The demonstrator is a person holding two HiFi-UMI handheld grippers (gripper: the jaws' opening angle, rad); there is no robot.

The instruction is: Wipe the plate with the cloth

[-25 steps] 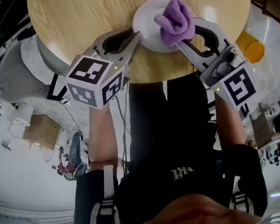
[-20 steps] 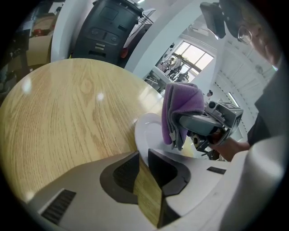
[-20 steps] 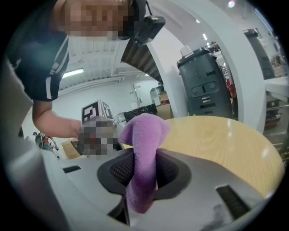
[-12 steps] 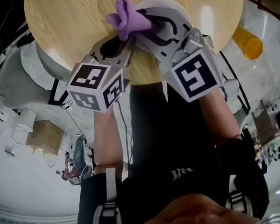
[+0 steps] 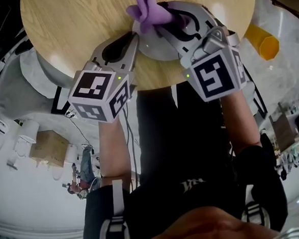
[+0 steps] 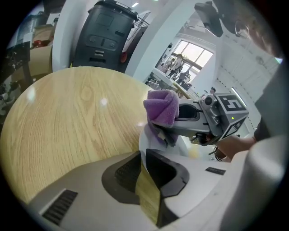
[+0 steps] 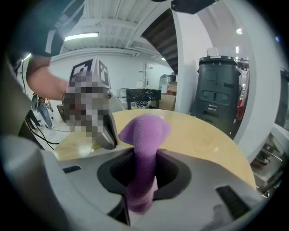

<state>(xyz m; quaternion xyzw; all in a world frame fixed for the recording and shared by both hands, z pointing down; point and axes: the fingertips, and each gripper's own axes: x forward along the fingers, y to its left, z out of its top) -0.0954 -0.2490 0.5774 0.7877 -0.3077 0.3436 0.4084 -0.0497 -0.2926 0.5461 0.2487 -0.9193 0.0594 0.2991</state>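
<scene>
A white plate point(image 5: 153, 45) lies near the front edge of the round wooden table point(image 5: 76, 24). My left gripper point(image 5: 134, 39) is shut on the plate's left rim; the left gripper view shows the thin rim point(image 6: 145, 143) running between its jaws. My right gripper point(image 5: 162, 17) reaches over the plate from the right and is shut on a bunched purple cloth point(image 5: 148, 10). The cloth point(image 7: 143, 135) stands up between the right jaws and bulges past their tips. In the left gripper view the cloth point(image 6: 162, 106) sits over the plate's far side, but contact with the plate cannot be made out.
A yellow container point(image 5: 262, 41) stands on the floor past the table's right edge. A tall dark bin point(image 6: 104, 36) stands beyond the table's far side. My body is close against the table's near edge. The wood point(image 6: 67, 117) left of the plate carries nothing.
The right gripper has swept the cloth from the plate's right side over to its left side. The left gripper has stayed on the rim.
</scene>
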